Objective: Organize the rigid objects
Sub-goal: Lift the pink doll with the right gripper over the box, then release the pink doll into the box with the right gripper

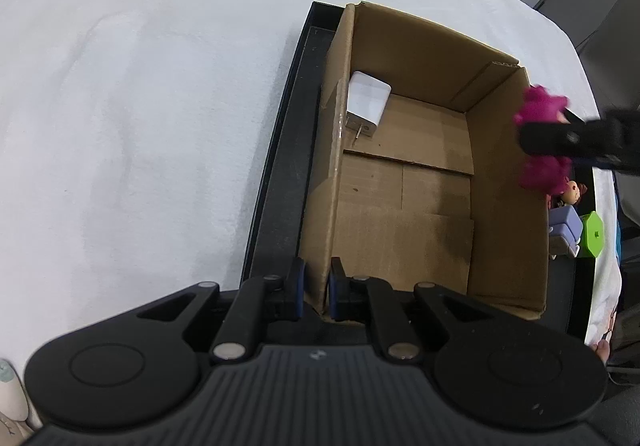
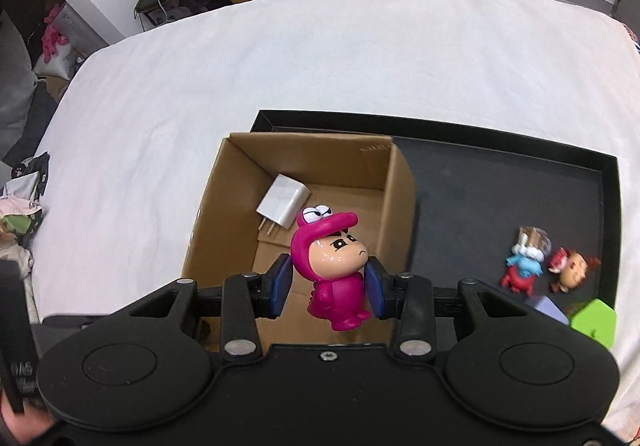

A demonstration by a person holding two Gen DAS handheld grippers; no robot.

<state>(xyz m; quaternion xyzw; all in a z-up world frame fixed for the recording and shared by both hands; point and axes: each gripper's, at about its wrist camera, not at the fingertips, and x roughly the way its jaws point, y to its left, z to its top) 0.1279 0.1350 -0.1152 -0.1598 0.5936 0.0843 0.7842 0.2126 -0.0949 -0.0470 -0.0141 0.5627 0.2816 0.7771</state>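
Note:
My right gripper (image 2: pixel 329 284) is shut on a magenta dinosaur-suit figurine (image 2: pixel 332 270) and holds it above the near right part of an open cardboard box (image 2: pixel 396 190). A white charger plug (image 2: pixel 283 201) lies on the box floor. My left gripper (image 1: pixel 317 288) is shut on the box's near left wall (image 1: pixel 320 206). In the left wrist view the figurine (image 1: pixel 542 106) and right gripper (image 1: pixel 568 142) hang over the box's right wall, and the charger (image 1: pixel 366 102) lies at the far left corner.
The box stands in a black tray (image 2: pixel 500 186) on a white cloth-covered table (image 2: pixel 280 58). In the tray, right of the box, lie a blue-and-red figurine (image 2: pixel 522 266), a red-haired figurine (image 2: pixel 570 272), a lavender block (image 1: pixel 566 228) and a green block (image 2: pixel 592 320).

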